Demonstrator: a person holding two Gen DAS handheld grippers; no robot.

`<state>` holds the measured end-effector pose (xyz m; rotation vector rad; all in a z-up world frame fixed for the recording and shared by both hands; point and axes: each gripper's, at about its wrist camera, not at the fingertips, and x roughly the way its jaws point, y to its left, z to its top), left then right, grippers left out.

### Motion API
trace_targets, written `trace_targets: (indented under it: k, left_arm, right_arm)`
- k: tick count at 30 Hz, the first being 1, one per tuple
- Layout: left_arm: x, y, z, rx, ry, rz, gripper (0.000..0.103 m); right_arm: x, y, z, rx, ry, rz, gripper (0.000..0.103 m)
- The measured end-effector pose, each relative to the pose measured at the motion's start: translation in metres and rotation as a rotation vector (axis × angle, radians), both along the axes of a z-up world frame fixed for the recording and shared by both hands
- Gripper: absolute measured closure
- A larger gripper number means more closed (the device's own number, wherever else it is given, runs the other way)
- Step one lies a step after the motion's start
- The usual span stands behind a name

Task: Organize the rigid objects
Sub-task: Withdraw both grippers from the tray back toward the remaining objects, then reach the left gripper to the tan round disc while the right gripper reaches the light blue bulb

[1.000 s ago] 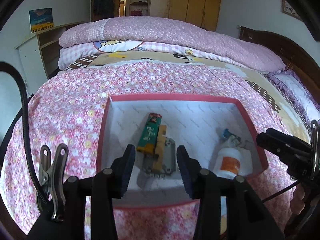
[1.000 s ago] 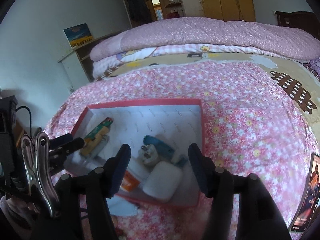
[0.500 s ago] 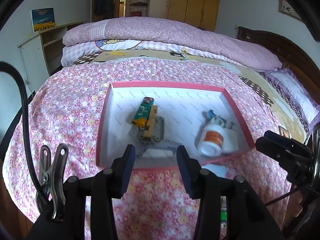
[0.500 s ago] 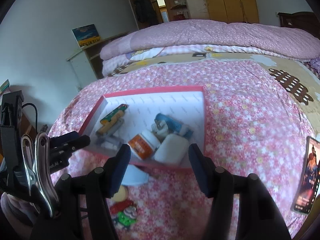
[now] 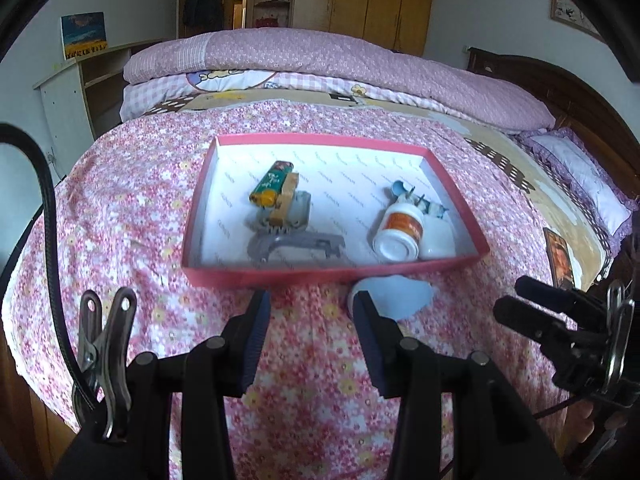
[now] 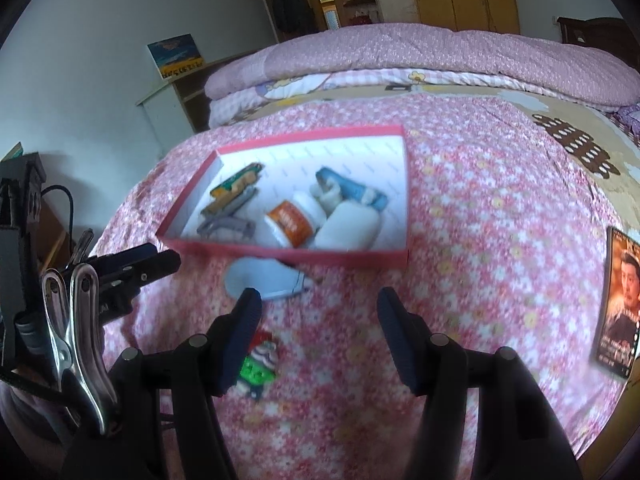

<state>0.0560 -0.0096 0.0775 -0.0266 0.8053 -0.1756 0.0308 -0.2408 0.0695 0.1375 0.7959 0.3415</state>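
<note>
A red-rimmed white box (image 5: 280, 276) (image 6: 288, 254) sits on the flowered bedspread. It holds a green lighter (image 5: 272, 182), a wooden piece (image 5: 286, 200), a grey clamp (image 5: 296, 242), a white bottle with an orange label (image 5: 400, 228) (image 6: 290, 224), a white case (image 6: 348, 226) and a blue item (image 6: 352, 192). A pale blue object (image 5: 396, 294) (image 6: 264, 278) lies on the bed just before the box. My left gripper (image 5: 312, 320) and right gripper (image 6: 318, 320) are open and empty, both above the bed short of the box.
A small red and green toy (image 6: 258, 362) lies on the bed beside my right gripper's left finger. A picture card (image 6: 618, 304) (image 5: 558, 258) lies at the right. Folded quilts (image 5: 320, 64) lie behind the box. A wooden headboard (image 5: 560, 92) is at the right.
Both grippers have pulled back from over the box, which now looks smaller and farther. The pale blue object, the toy and the card have come into view.
</note>
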Motion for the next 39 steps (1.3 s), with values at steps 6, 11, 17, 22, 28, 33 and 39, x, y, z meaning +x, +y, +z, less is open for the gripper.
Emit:
trace_targets:
  k: [6, 11, 17, 22, 28, 33, 39]
  left_arm:
    - [-0.004, 0.01, -0.01, -0.017, 0.023, 0.025, 0.058]
    - [-0.007, 0.028, -0.021, -0.024, 0.043, 0.064, 0.058]
    - [-0.012, 0.048, -0.031, -0.027, 0.05, 0.11, 0.058]
    - [-0.015, 0.06, -0.039, -0.04, 0.061, 0.128, 0.058]
    - [-0.016, 0.067, -0.043, -0.057, 0.062, 0.139, 0.058]
    - [-0.016, 0.069, -0.045, -0.062, 0.062, 0.137, 0.058]
    - [-0.015, 0.07, -0.049, -0.071, 0.07, 0.139, 0.058]
  right_arm:
    - [-0.003, 0.013, -0.011, -0.007, 0.035, 0.02, 0.041]
    - [-0.002, 0.03, -0.016, 0.002, 0.062, 0.035, 0.037]
    - [0.007, 0.052, -0.026, -0.019, 0.089, 0.024, 0.021]
    - [0.02, 0.07, -0.036, -0.083, 0.116, 0.0, 0.014]
    - [0.033, 0.085, -0.04, -0.147, 0.095, -0.004, 0.005]
    - [0.044, 0.096, -0.044, -0.176, 0.085, -0.023, 0.005]
    - [0.049, 0.095, -0.048, -0.175, 0.108, -0.059, 0.009]
